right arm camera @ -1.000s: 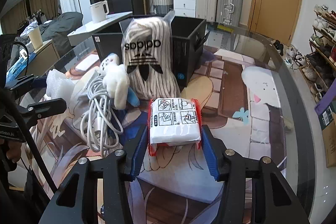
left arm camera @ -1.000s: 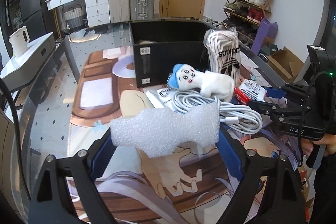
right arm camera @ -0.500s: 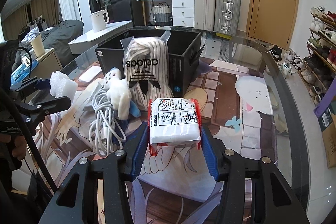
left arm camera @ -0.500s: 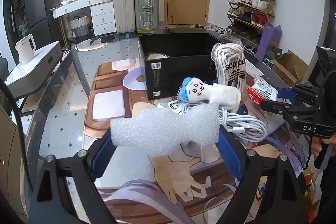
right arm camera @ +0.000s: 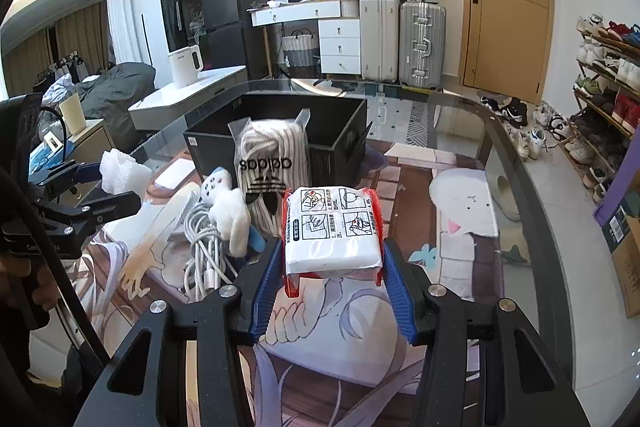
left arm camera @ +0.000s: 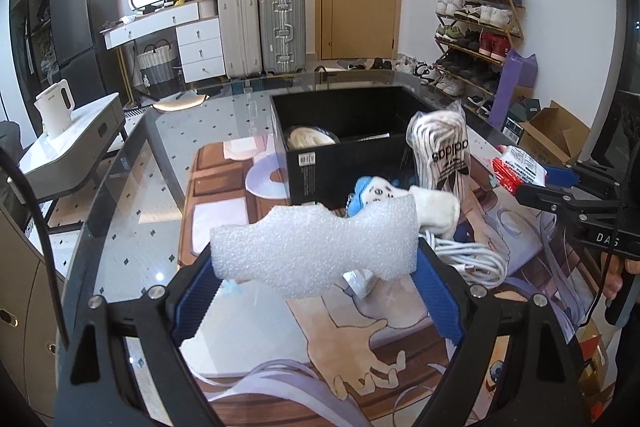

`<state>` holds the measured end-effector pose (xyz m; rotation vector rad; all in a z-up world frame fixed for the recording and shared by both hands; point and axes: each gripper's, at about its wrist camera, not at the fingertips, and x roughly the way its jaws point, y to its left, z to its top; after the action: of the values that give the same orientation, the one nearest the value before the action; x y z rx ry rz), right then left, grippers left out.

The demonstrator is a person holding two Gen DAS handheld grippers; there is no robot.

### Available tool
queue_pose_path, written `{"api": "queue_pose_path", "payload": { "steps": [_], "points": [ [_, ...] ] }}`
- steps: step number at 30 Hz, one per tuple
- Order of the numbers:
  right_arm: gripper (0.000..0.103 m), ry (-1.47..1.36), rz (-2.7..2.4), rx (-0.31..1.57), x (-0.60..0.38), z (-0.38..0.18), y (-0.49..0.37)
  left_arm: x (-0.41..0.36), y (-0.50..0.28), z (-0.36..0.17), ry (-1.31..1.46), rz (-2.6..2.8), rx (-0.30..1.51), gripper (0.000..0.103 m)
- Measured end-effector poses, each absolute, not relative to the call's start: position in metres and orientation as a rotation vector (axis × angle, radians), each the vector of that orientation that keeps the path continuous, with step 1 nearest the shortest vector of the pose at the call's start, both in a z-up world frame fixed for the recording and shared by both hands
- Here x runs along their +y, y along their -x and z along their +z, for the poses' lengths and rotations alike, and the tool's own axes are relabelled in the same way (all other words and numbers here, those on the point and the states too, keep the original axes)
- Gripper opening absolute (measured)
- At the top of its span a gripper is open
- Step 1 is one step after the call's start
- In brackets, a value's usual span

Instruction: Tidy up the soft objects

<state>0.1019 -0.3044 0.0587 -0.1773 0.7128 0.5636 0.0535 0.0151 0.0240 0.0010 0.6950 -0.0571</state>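
1. Carrying a white foam piece [left arm camera: 316, 251], left hand-held gripper [left arm camera: 316, 283] pinching it across its width between the blue pads [left arm camera: 196, 299], foam lifted clear of the tabletop [left arm camera: 132, 195] and hanging over the printed mat [left arm camera: 360, 343].
2. Compared with a second ago: black box [left arm camera: 344, 155] lower and more open to the left wrist view, its interior now showing a pale coiled item [left arm camera: 308, 139] on the left side; foam now overlapping the plush toy [left arm camera: 404, 203] in that view. Read as both loads lifted and angled toward the box, drop-off not yet made.
3. Resting untouched on the mat, near side of the box: plush toy on top of a coiled white cable [left arm camera: 468, 255], bagged white rope [left arm camera: 440, 155] standing against the box's near right corner.
4. Holding a red-and-white wrapped pack [right arm camera: 332, 231], right hand-held gripper [right arm camera: 332, 279] clamped on its two sides, pack raised above the mat, just near and right of the bagged rope, short of the box.
5. Pose: both grippers roughly level, fingers pointing far toward the box, left one at the left of the pile, right one at the right, well apart from each other.
6. Likely next need: more forward reach over the near wall before release.
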Motion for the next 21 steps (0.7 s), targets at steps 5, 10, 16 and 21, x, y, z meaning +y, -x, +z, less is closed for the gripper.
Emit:
{"api": "queue_pose_path", "payload": {
  "steps": [5,10,16,21],
  "points": [
    [0.050,0.169,0.560,0.690,-0.306,0.073,-0.102,0.015,-0.059,0.033,-0.003,-0.061,0.674,0.090],
    [0.050,0.168,0.565,0.663,-0.304,0.088,-0.102,0.015,-0.063,0.040,-0.003,-0.066,0.655,0.090],
    [0.050,0.168,0.572,0.636,-0.302,0.105,-0.108,0.016,-0.068,0.051,-0.006,-0.067,0.632,0.090],
    [0.050,0.179,0.584,0.615,-0.295,0.117,-0.110,0.017,-0.073,0.059,-0.002,-0.068,0.613,0.090]
  ]
}}
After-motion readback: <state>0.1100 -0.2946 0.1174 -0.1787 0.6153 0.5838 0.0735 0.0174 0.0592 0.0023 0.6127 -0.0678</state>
